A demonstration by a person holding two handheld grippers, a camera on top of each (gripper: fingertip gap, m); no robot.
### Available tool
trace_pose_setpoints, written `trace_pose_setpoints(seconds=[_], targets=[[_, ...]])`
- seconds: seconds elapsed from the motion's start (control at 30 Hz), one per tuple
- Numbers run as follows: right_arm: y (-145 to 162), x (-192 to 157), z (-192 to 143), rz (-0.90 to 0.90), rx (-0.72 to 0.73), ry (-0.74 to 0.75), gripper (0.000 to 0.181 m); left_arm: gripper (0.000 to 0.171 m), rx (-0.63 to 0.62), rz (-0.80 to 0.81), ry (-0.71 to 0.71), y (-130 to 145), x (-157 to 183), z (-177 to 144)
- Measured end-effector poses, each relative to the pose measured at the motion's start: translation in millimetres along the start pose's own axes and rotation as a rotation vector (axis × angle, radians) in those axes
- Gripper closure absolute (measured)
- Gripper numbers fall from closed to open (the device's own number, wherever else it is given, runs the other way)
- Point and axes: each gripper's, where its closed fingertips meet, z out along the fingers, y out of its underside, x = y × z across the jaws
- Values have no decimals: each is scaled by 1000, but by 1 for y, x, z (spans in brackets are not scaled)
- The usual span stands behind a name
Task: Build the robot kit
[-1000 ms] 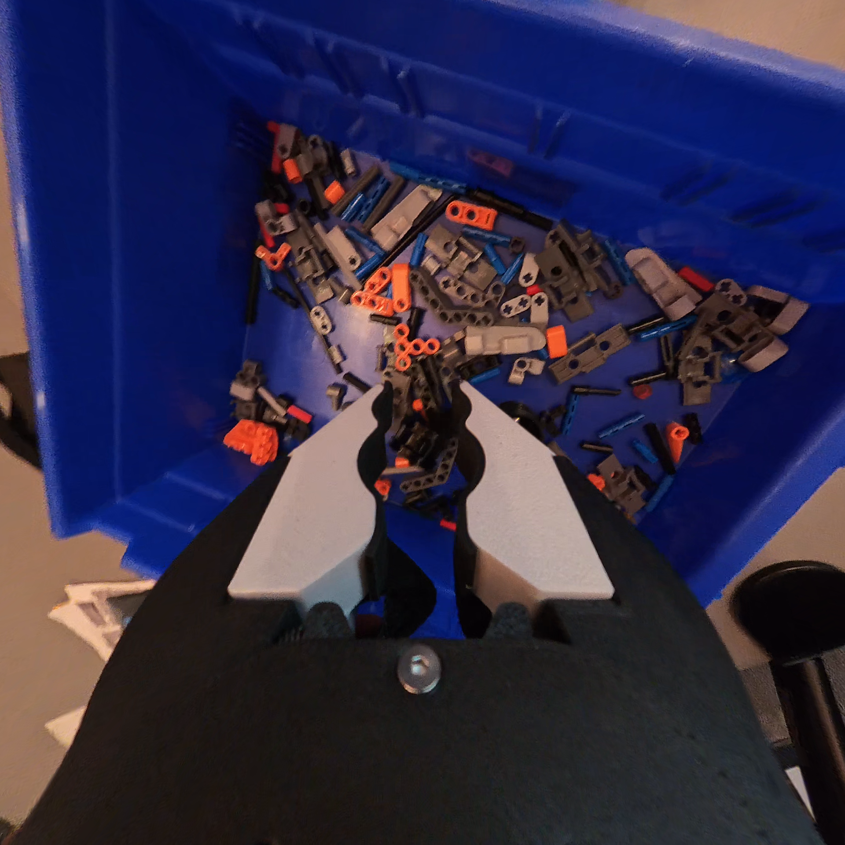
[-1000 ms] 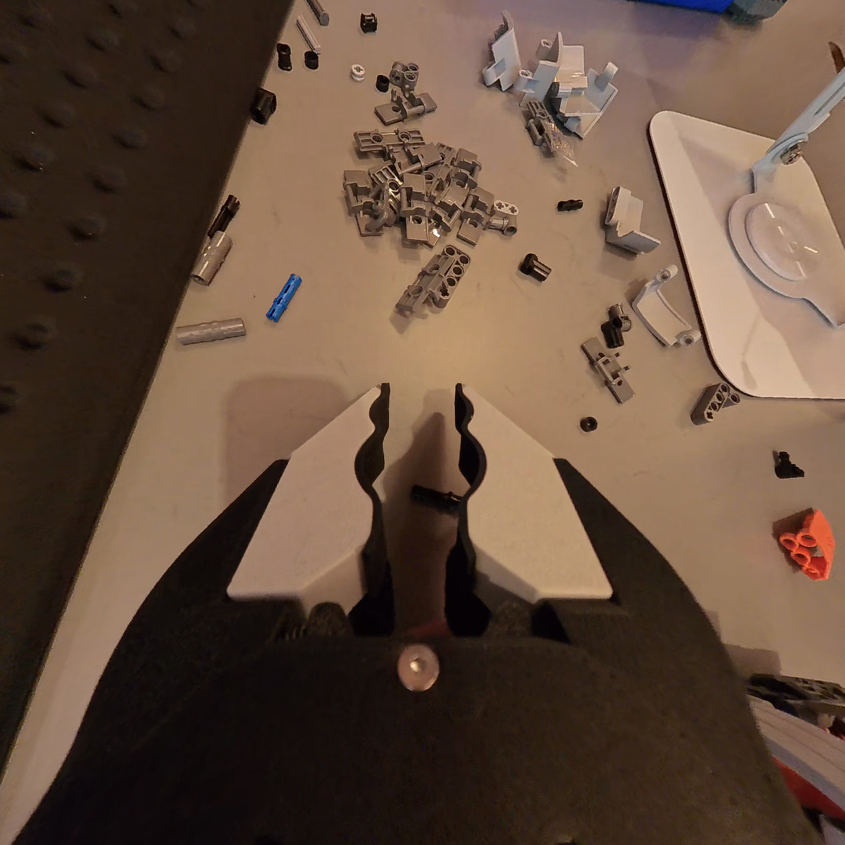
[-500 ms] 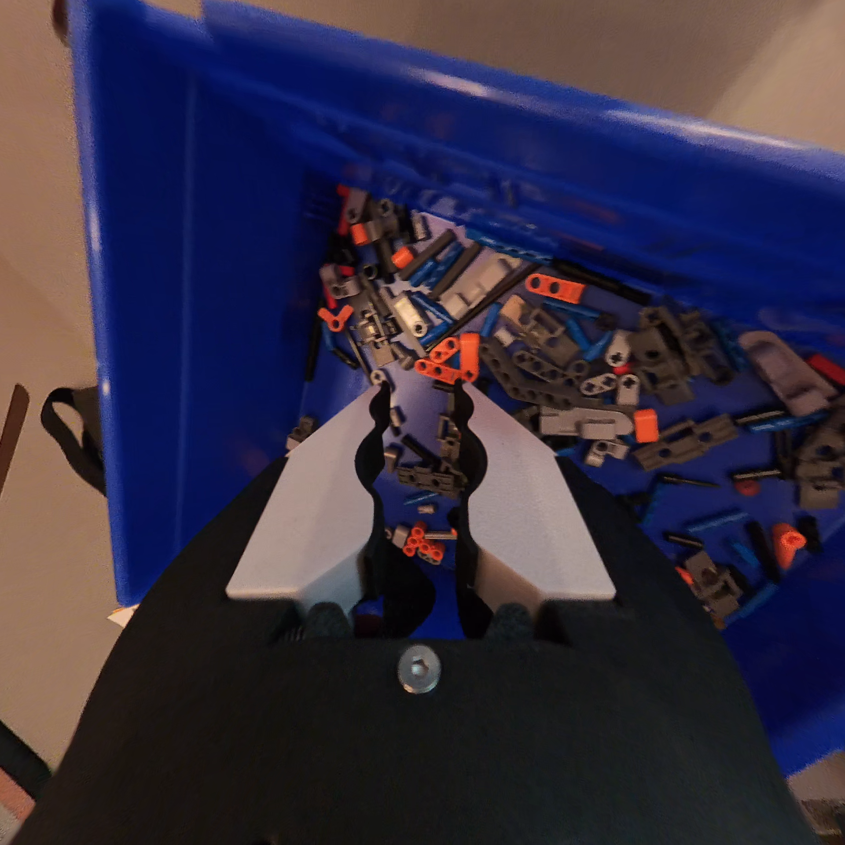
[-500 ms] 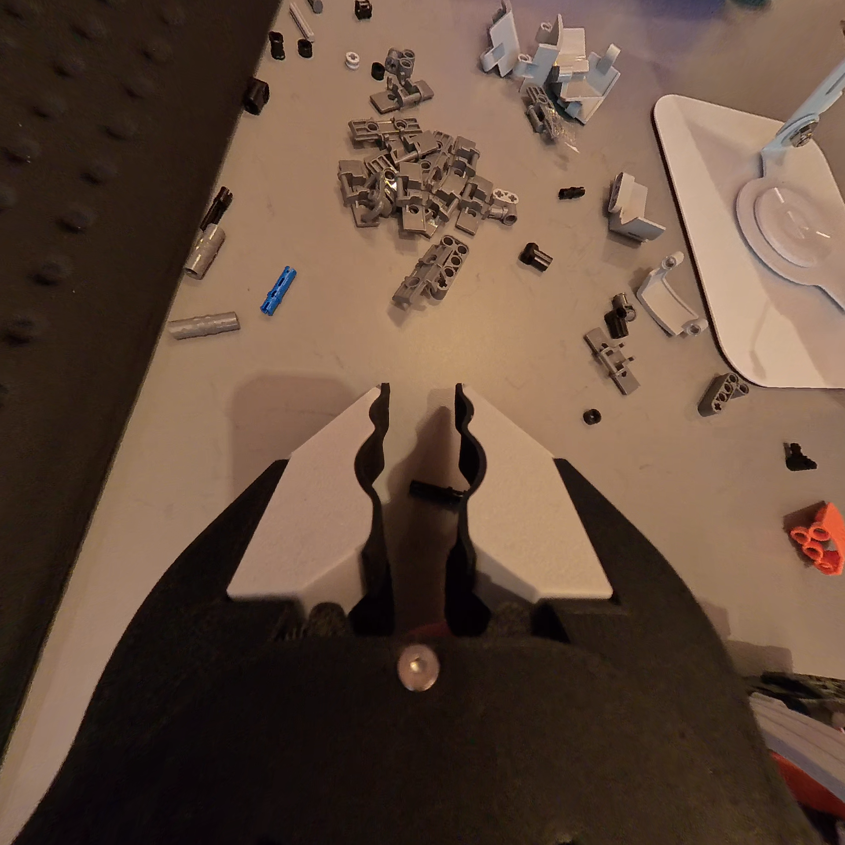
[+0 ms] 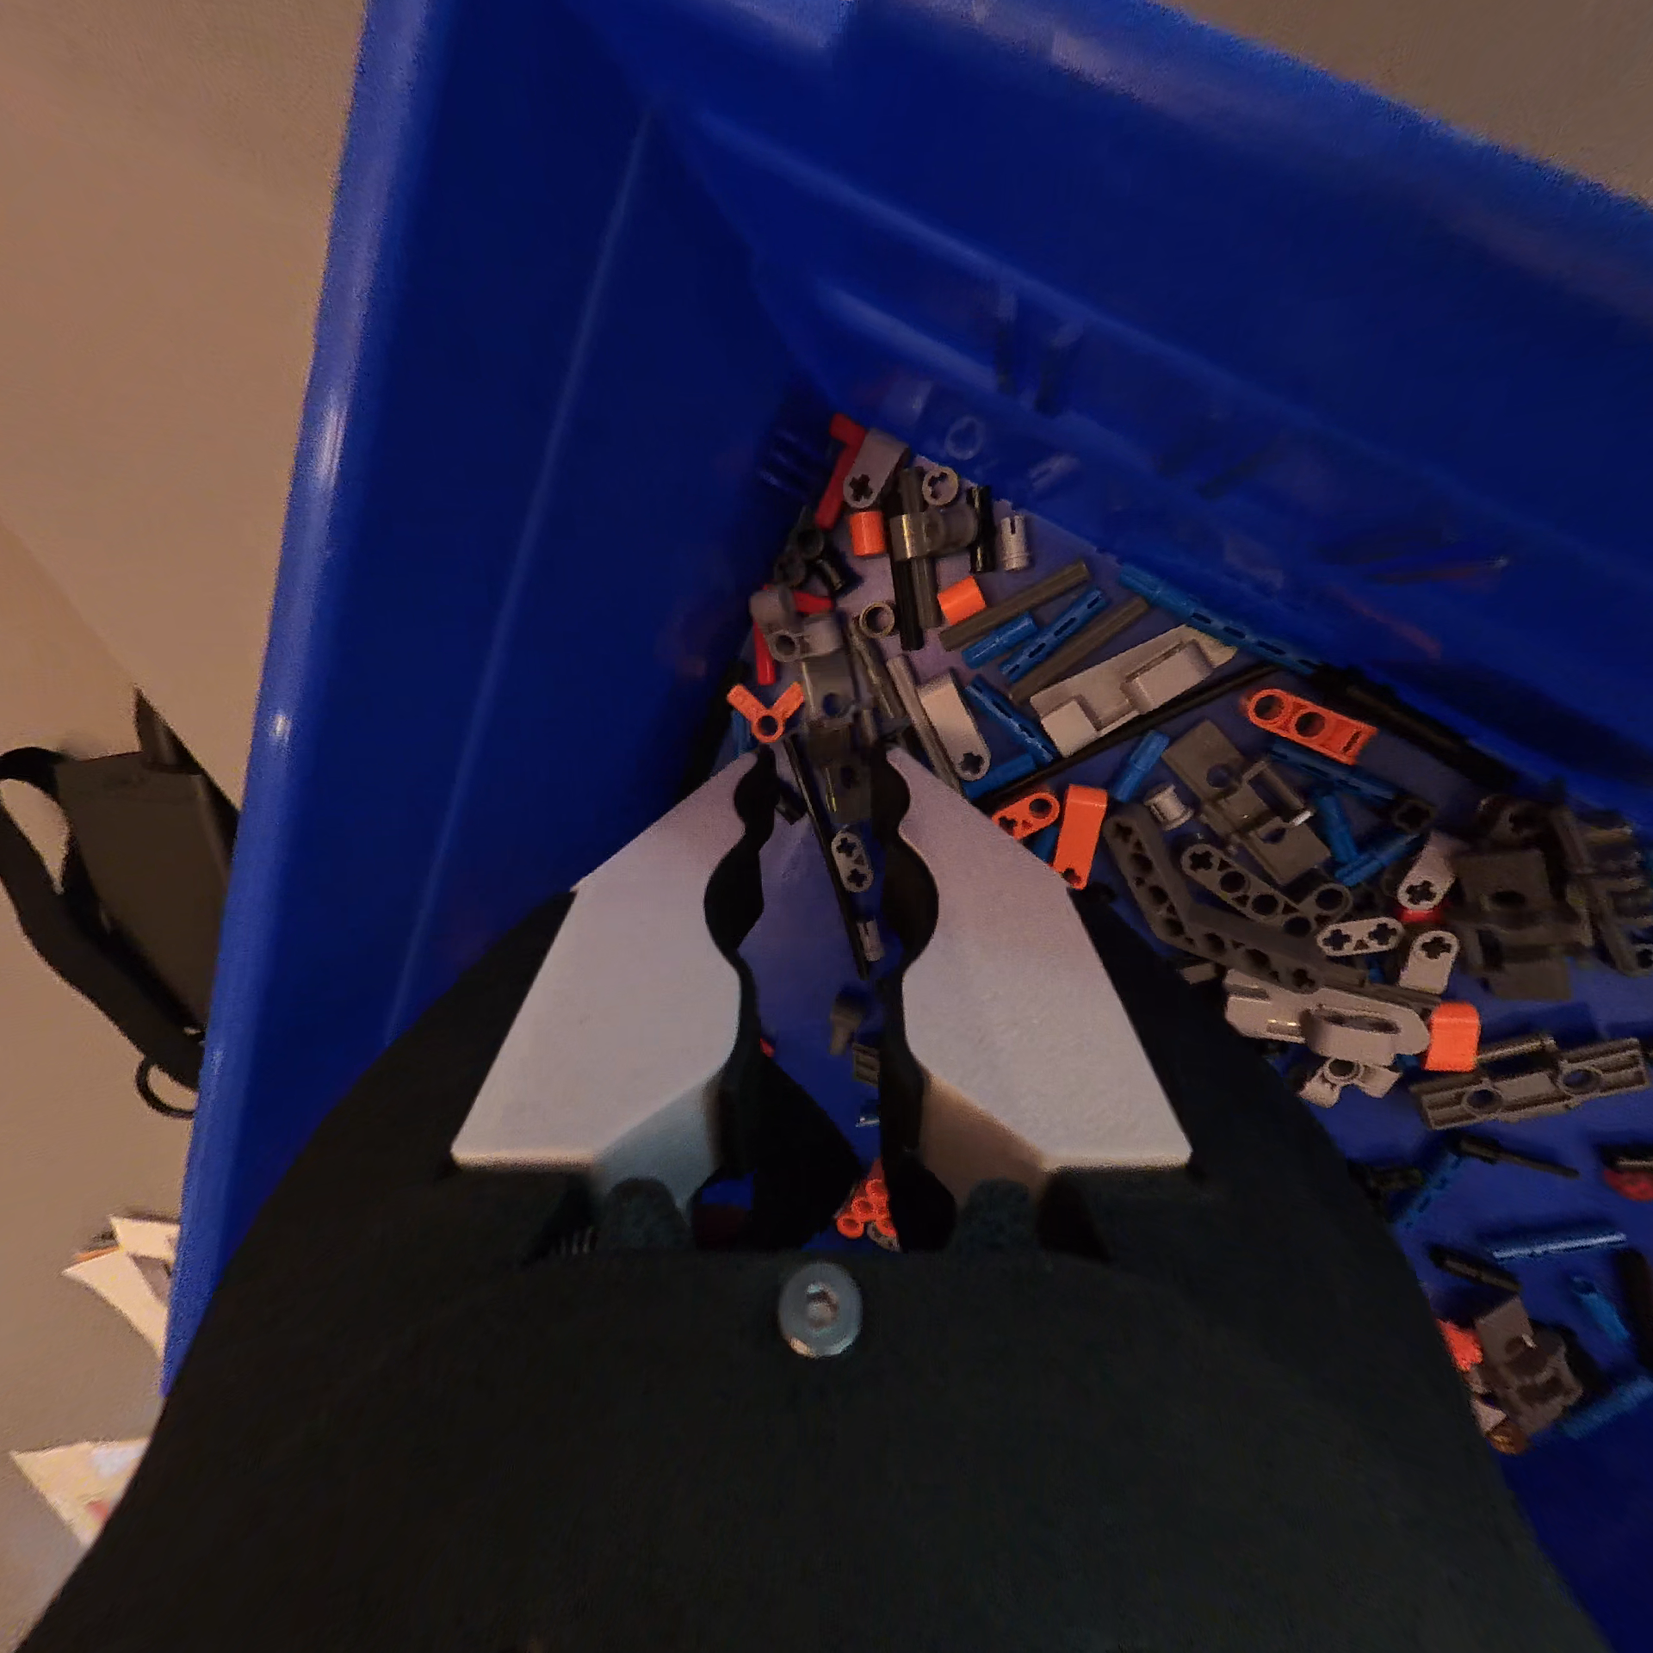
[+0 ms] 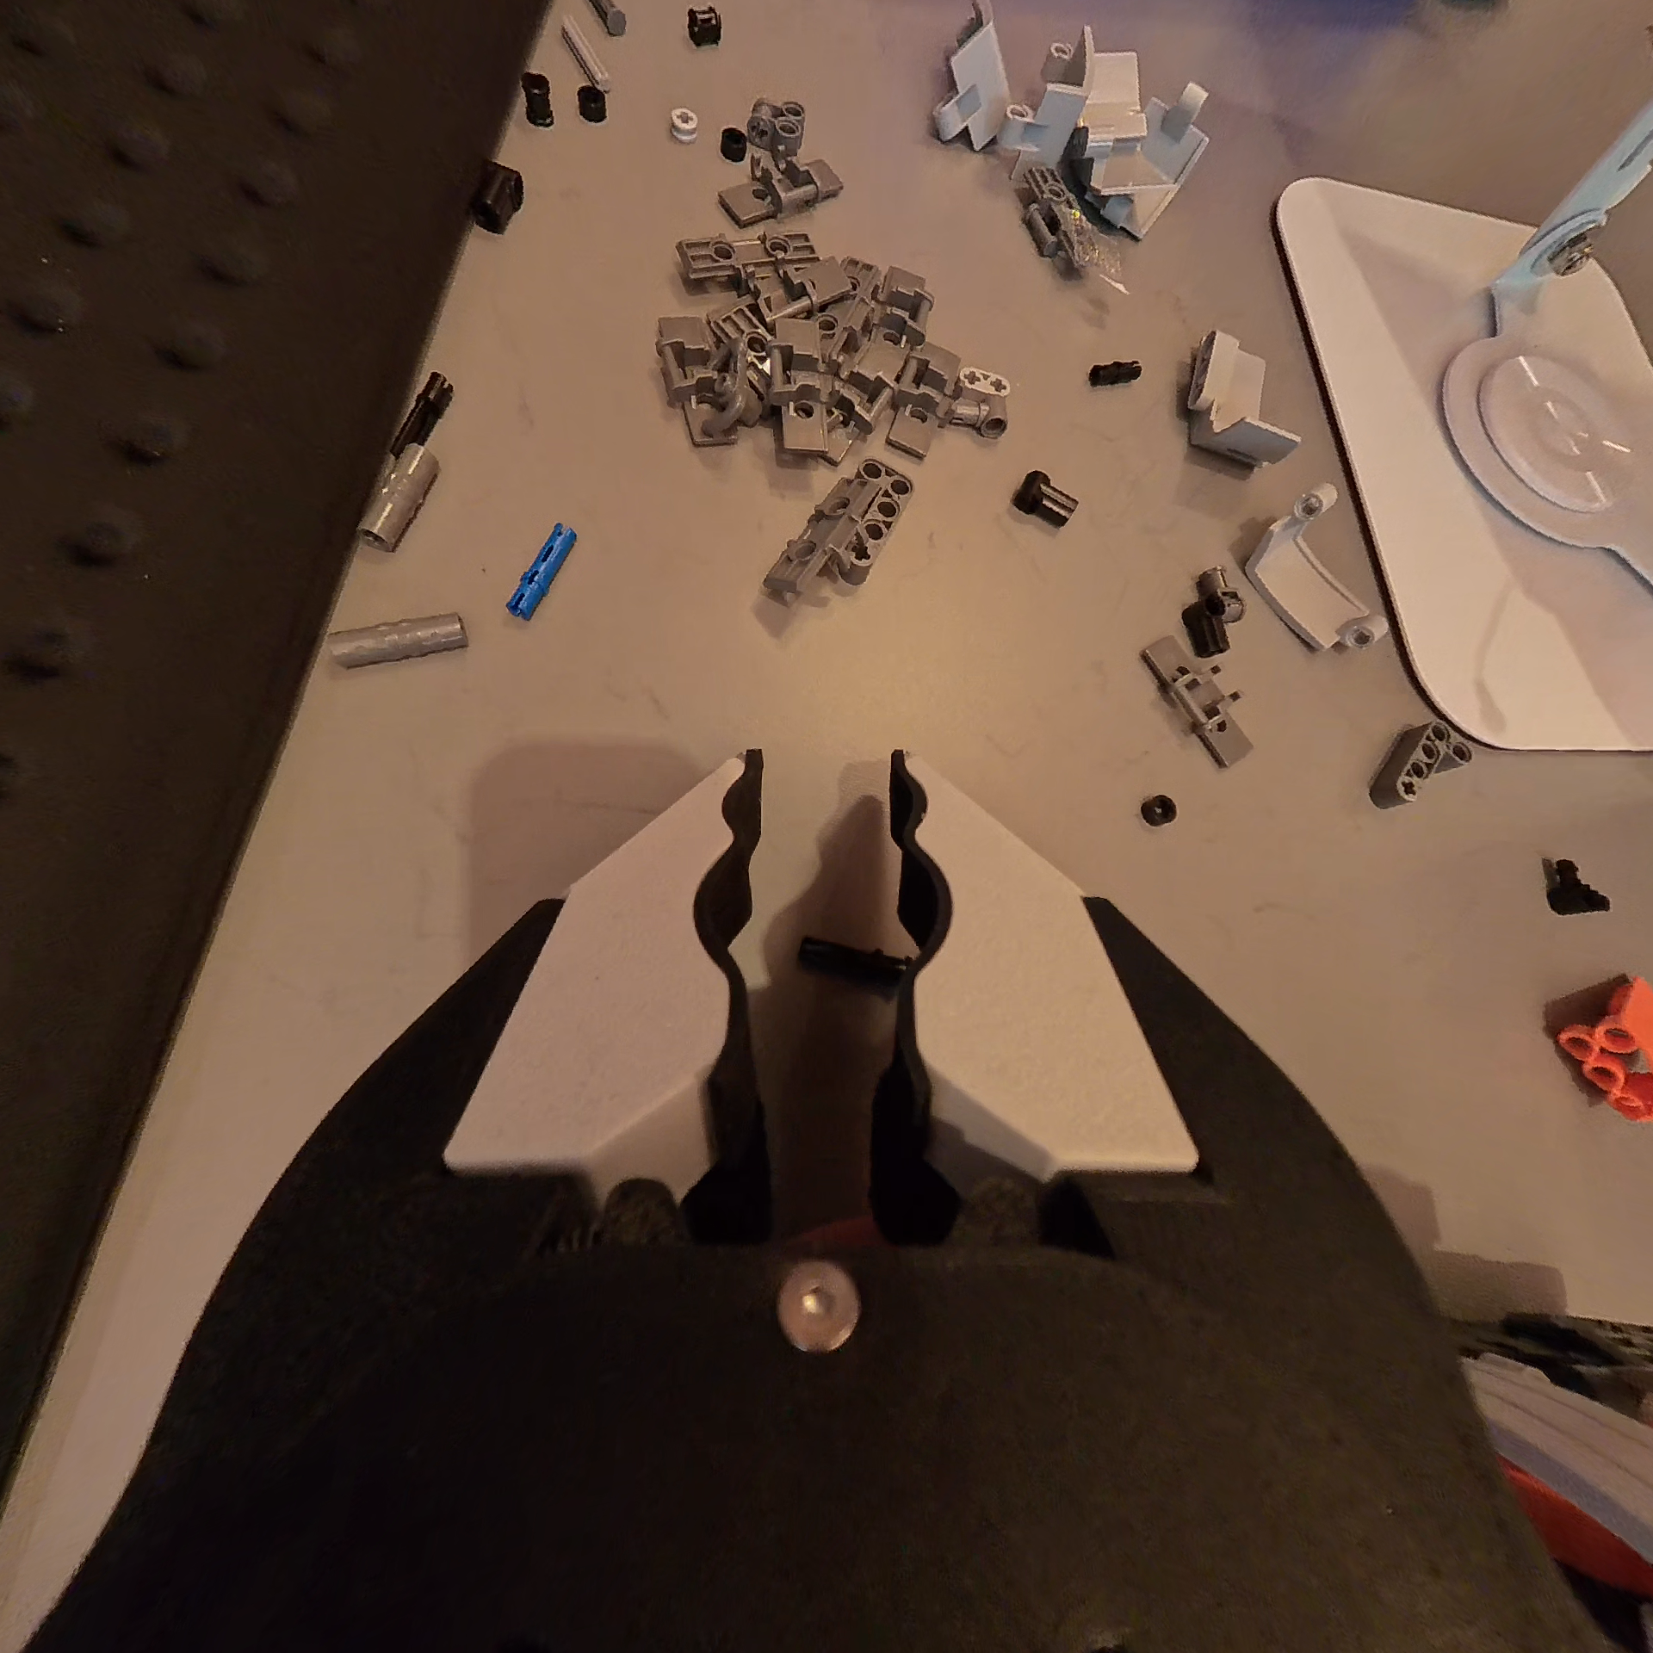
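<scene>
Left tongs (image 5: pixel 823 760), parted and empty, hover in the blue bin (image 5: pixel 501 537) over loose parts (image 5: pixel 1252 850) at centre frame. Right tongs (image 6: pixel 827 760), also parted, straddle a black pin (image 6: pixel 850 955) on the bench (image 6: pixel 894 644). Risk: closing the left tongs may catch several crowded parts.

A blue bin (image 5: pixel 501 626) holds lots of small plastic building pieces (image 5: pixel 1252 877). On the table (image 6: pixel 894 662) sit a gray pile (image 6: pixel 823 358), 1 blue pin (image 6: pixel 541 571) and a white tray (image 6: pixel 1395 501).
</scene>
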Motion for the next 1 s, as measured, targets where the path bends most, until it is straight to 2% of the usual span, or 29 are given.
trace_pose_setpoints(seconds=[0.13,0.2,0.37,0.47,0.57,0.7,0.77,0.87,0.93,1.0], targets=[[0,-1,0,-1,1,-4,155,154,-12,-9,25,1,3,6],[0,-1,0,-2,0,-5,155,161,1,-21,51,-2,7,8],[0,-1,0,-4,-2,-5,155,163,-5,0,29,0,6,1],[0,-1,0,-3,-1,-6,155,164,58,-9,19,-8,10,-29],[0,-1,0,-4,-2,-9,155,164,170,38,-6,-27,27,-88],[0,-1,0,-2,-3,-9,155,164,367,184,46,-65,93,-177],[0,-1,0,-4,-3,-7,155,164,412,310,112,-81,149,-199],[0,-1,0,-5,-4,-6,155,164,398,500,195,-96,239,-193],[0,-2,0,-8,-5,-6,156,164,369,605,282,-100,299,-174],[0,-2,0,-10,-6,-6,156,164,328,695,326,-99,341,-151]])
